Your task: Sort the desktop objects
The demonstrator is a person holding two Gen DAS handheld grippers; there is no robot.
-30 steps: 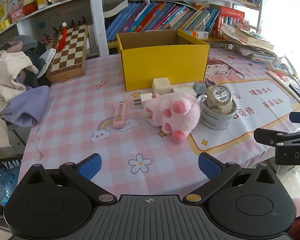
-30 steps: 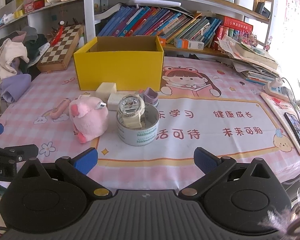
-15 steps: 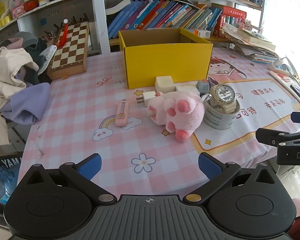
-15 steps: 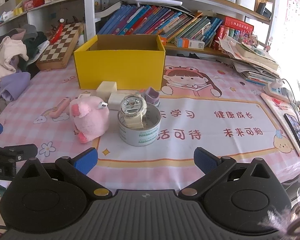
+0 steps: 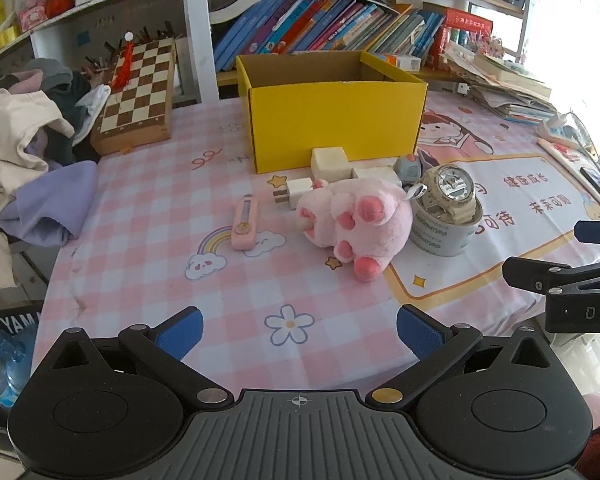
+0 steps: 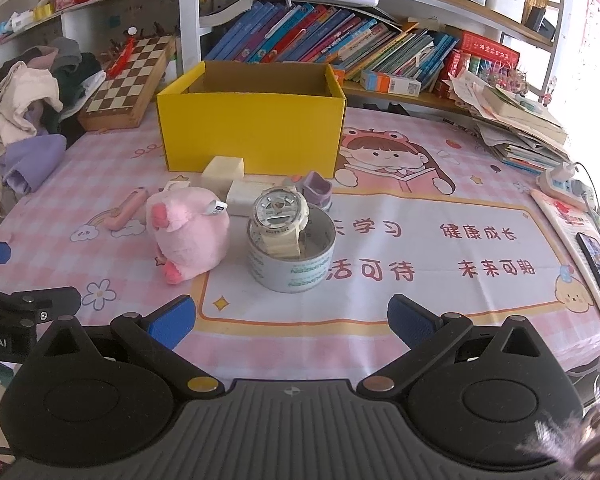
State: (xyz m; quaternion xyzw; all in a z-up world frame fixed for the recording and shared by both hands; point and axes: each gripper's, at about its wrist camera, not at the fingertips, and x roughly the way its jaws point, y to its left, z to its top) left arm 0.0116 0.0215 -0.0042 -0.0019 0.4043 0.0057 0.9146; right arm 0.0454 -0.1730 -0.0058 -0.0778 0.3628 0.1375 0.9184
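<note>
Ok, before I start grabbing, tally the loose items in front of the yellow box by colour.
Pink: 2, the plush toy and the utility knife.
White or cream: 5, the watch, tape roll, charger plug, cube and flat block.
Grey or purple: 1, a small item.
Total: 8.

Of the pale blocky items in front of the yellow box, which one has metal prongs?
The white plug adapter, leftmost of the three, beside the pink plush. Its two prongs point left; the cream cube and flat white block have none.
</note>
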